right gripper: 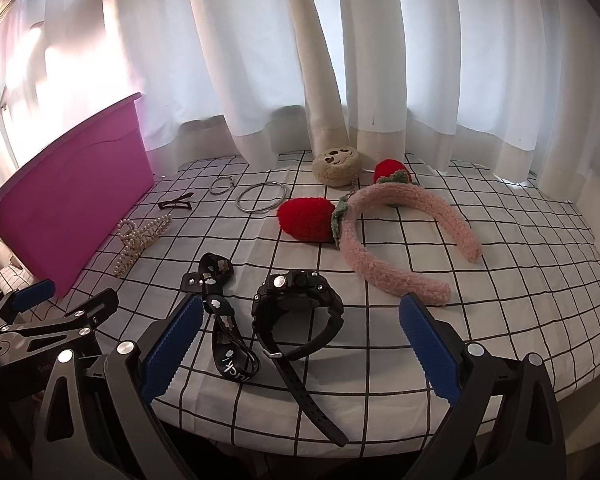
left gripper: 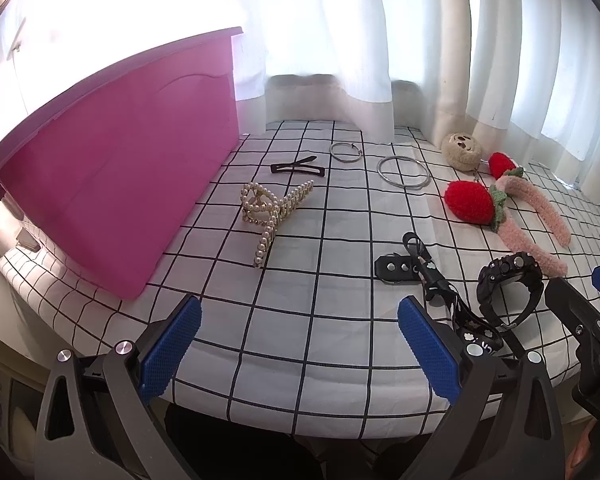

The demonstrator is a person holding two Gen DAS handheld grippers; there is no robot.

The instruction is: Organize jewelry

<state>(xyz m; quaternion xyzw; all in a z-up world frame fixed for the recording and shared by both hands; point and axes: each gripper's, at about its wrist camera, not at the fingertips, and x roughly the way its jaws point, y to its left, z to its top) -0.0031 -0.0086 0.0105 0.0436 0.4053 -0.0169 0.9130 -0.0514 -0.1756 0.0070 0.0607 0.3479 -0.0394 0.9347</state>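
On the checked cloth your pink bin stands at the left, the strawberry headband far right, the black watch near the front edge beside the lanyard, the pearl claw clip just beside the bin; your left gripper and right gripper both gape wide, holding nothing

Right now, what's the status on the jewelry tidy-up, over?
Left gripper and right gripper open, empty. Watch, pearl claw clip, bangles all loose on checked cloth; pink bin waiting. Nothing blocking.
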